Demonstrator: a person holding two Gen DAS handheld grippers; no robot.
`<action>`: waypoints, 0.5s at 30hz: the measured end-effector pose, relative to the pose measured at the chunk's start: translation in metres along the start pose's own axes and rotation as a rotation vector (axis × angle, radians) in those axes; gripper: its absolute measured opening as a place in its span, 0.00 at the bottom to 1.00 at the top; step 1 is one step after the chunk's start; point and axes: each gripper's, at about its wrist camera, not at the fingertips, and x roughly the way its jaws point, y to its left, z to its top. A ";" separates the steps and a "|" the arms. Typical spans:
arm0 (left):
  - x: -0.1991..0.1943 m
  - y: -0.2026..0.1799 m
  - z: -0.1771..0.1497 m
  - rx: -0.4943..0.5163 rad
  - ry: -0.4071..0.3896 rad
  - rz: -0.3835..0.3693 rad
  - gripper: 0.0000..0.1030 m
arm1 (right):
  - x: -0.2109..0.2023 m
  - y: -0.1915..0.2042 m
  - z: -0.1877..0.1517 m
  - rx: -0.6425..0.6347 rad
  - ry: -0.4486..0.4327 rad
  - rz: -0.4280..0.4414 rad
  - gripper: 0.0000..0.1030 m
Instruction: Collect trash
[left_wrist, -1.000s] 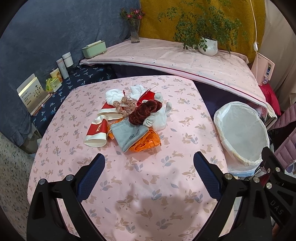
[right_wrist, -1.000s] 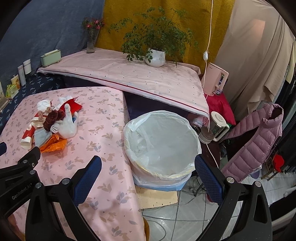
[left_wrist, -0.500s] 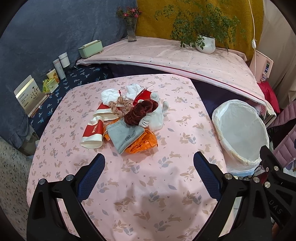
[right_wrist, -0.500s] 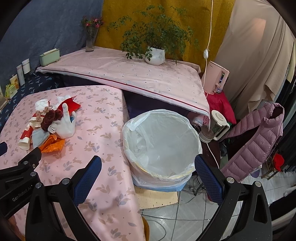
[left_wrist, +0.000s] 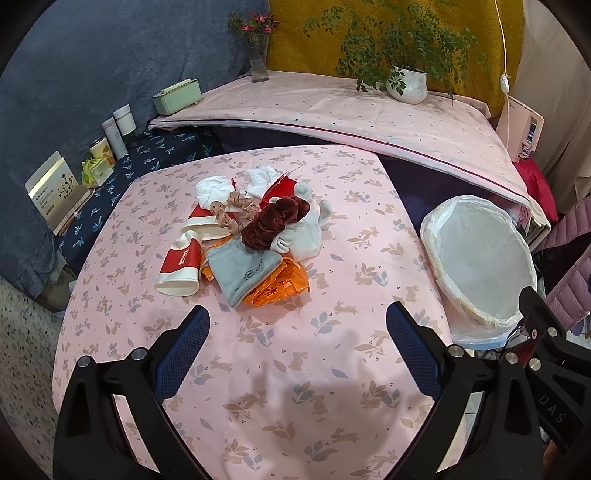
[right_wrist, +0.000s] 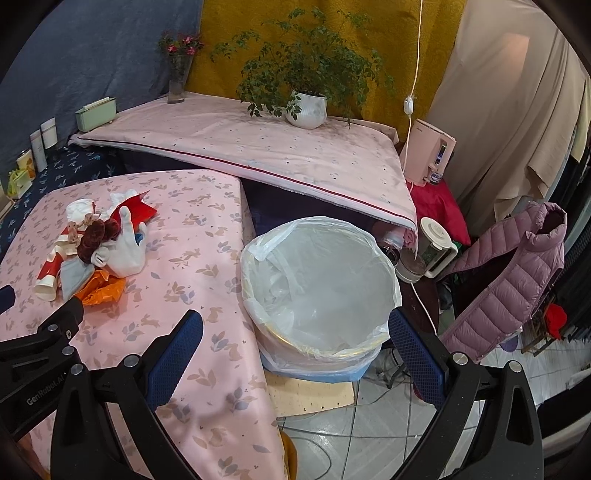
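Observation:
A heap of items lies mid-table on the pink cloth: a red-and-white paper cup (left_wrist: 181, 266), an orange plastic wrapper (left_wrist: 277, 288), a grey pouch (left_wrist: 243, 271), a dark red scrunchie (left_wrist: 275, 220), a white glove (left_wrist: 303, 236) and crumpled white tissue (left_wrist: 211, 187). The same heap shows at the left of the right wrist view, with the glove (right_wrist: 125, 251) on top. A bin lined with a white bag (right_wrist: 321, 280) stands off the table's right edge. My left gripper (left_wrist: 297, 336) is open, short of the heap. My right gripper (right_wrist: 293, 341) is open above the bin's near rim.
A second pink-covered surface (left_wrist: 351, 110) behind holds a potted plant (left_wrist: 408, 83), a flower vase (left_wrist: 258, 64) and a green box (left_wrist: 177, 96). Jars and a card (left_wrist: 55, 188) stand at far left. A kettle (right_wrist: 430, 249), a purple jacket (right_wrist: 509, 273) and tiled floor lie right.
Both views have shifted slightly; the heap sits a little lower and nearer in the left wrist view. Both grippers stay open and nothing was picked up.

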 end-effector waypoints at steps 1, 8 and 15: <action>0.000 0.000 0.000 0.000 0.001 -0.001 0.89 | 0.000 0.000 0.000 0.000 0.000 0.000 0.93; 0.001 -0.002 0.000 0.001 0.001 -0.001 0.89 | 0.001 -0.001 0.000 0.003 0.002 -0.002 0.93; 0.005 -0.007 -0.001 -0.002 0.009 -0.006 0.89 | 0.002 -0.002 0.001 0.004 0.004 -0.002 0.93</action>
